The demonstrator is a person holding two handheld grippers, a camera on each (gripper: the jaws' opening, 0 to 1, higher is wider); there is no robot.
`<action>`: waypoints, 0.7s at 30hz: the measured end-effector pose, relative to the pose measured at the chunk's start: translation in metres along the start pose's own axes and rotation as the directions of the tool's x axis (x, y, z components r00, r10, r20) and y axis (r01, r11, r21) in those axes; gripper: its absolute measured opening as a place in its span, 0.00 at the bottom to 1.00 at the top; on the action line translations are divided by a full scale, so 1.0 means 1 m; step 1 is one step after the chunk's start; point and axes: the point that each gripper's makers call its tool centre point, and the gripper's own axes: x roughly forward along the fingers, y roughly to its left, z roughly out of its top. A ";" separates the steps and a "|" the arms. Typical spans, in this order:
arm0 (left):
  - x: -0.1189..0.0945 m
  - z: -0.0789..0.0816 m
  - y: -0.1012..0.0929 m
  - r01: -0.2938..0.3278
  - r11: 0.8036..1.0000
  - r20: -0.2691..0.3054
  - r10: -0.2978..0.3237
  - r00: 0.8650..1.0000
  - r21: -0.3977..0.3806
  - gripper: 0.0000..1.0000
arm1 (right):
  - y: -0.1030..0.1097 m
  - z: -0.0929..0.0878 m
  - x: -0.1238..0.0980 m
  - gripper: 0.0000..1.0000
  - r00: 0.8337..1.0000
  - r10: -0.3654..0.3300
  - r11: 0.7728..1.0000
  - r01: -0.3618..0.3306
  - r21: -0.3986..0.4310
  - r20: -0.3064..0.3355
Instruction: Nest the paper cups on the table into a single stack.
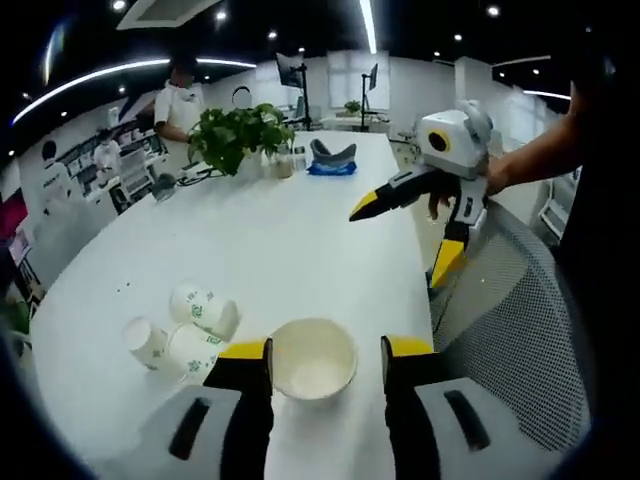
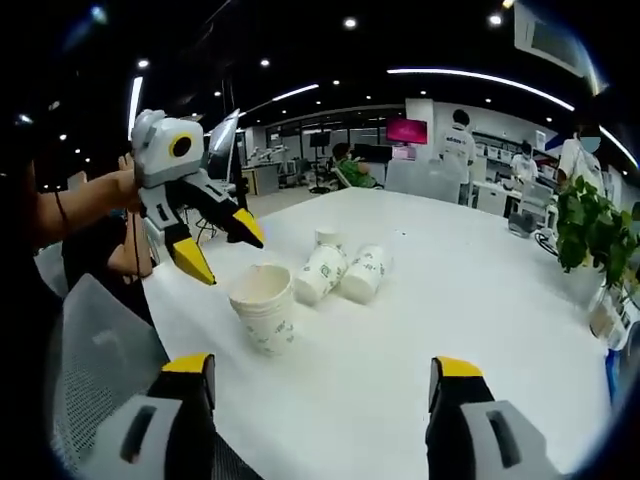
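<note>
Left claw (image 1: 325, 350) open, jaws either side of upright cup stack (image 1: 313, 358) at desk (image 1: 280, 240) edge, not touching. 3 cups (image 1: 185, 335) lie tipped just left. Right claw (image 2: 325, 370) open, above desk, holding nothing.

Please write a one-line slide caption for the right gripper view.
Left gripper open above upright cup stack; three cups lie beside it.

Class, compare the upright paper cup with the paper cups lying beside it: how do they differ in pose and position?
The upright cup stands mouth up; the lying cups rest on their sides. The upright cup stands alone and appears to be several nested together; the lying cups huddle close together. In the left gripper view the upright cup sits between the jaws, the lying cups off to one side. All are white and on the table.
</note>
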 end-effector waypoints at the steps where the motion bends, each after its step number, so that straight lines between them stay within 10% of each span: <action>1: -0.002 0.000 0.001 -0.009 1.000 0.012 0.009 1.000 -0.010 0.48 | -0.002 0.002 0.002 0.88 1.000 -0.002 1.000 0.002 0.004 -0.001; 13: -0.034 0.010 0.022 -0.142 0.981 0.185 0.165 0.969 -0.133 0.75 | -0.033 0.023 0.042 0.79 0.998 -0.056 0.998 0.056 0.035 -0.011; 21: -0.041 0.004 0.026 -0.191 0.972 0.185 0.214 0.959 -0.137 0.86 | -0.044 0.027 0.076 0.74 0.996 -0.049 0.998 0.052 0.044 -0.070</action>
